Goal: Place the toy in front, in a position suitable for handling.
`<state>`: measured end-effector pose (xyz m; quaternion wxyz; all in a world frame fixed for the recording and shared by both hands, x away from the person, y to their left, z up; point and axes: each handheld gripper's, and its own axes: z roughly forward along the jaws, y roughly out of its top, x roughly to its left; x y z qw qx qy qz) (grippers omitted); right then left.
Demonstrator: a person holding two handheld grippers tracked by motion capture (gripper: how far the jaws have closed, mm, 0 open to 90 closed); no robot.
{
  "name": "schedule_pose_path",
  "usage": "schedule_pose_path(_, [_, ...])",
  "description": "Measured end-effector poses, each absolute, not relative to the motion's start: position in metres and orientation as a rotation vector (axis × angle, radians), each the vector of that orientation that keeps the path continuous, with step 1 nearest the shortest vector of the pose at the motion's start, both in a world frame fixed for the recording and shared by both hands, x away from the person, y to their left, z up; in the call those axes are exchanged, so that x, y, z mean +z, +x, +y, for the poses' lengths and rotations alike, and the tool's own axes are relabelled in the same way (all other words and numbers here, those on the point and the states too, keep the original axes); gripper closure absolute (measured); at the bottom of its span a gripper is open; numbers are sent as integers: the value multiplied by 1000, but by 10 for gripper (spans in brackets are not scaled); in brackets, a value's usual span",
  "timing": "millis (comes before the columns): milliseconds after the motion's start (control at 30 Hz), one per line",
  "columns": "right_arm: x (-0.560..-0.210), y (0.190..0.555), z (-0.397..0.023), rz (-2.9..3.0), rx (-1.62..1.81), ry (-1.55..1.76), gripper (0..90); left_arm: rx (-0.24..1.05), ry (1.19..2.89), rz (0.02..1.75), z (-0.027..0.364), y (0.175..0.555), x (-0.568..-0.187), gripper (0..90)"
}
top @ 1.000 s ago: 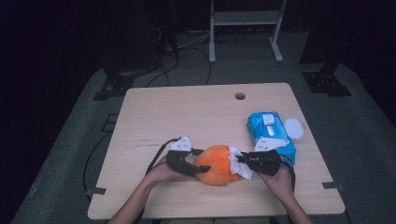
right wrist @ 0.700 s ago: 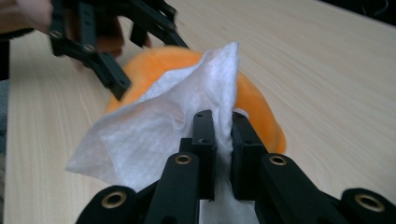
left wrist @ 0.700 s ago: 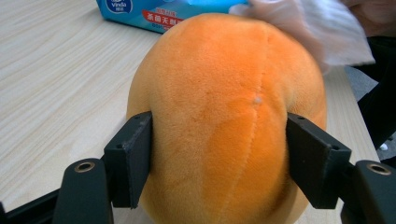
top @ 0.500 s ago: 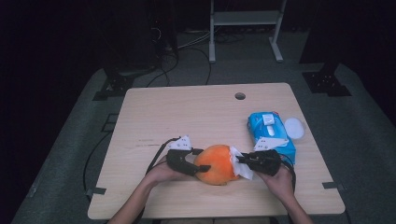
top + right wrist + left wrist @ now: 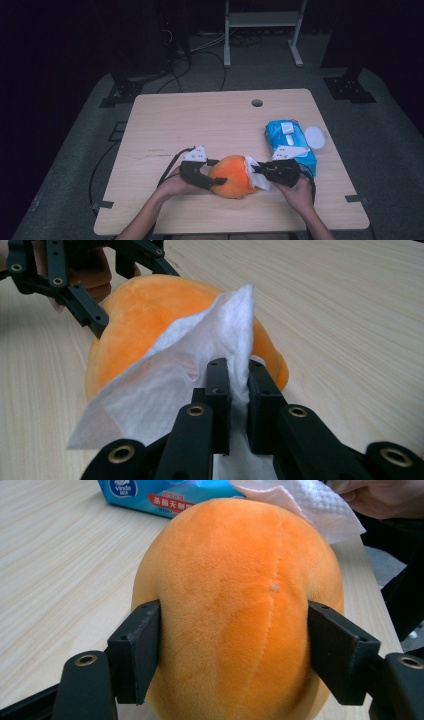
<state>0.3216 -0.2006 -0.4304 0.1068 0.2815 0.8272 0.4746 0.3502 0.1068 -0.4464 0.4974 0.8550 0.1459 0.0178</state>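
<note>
An orange plush ball (image 5: pixel 231 176) rests on the wooden table (image 5: pixel 210 120) near its front edge. My left gripper (image 5: pixel 216 172) holds it from the left, and the pads (image 5: pixel 142 645) press into both flanks of the plush ball (image 5: pixel 240 595). Those jaws have just been opening a little, with the ball still between them. My right gripper (image 5: pixel 239 375) is shut on a white tissue (image 5: pixel 170 385) that lies against the ball's right side (image 5: pixel 135 315). In the high view the right gripper (image 5: pixel 257 171) sits right of the ball.
A blue pack of wipes (image 5: pixel 290 140) lies at the right of the table, just behind the right hand. A round white lid (image 5: pixel 315 136) sits beside it. A small hole (image 5: pixel 257 103) marks the far side of the tabletop.
</note>
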Motion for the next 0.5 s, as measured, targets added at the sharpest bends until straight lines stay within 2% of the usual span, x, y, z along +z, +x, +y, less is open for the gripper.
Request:
schedule_pose_path(333, [-415,308,-177,2399,1456,688,812,94,2095,325,96,344,-440,275])
schedule_pose_path(500, [-420,315,-188,2390,1451,757,813,96,2088,345,94,344,-438,274])
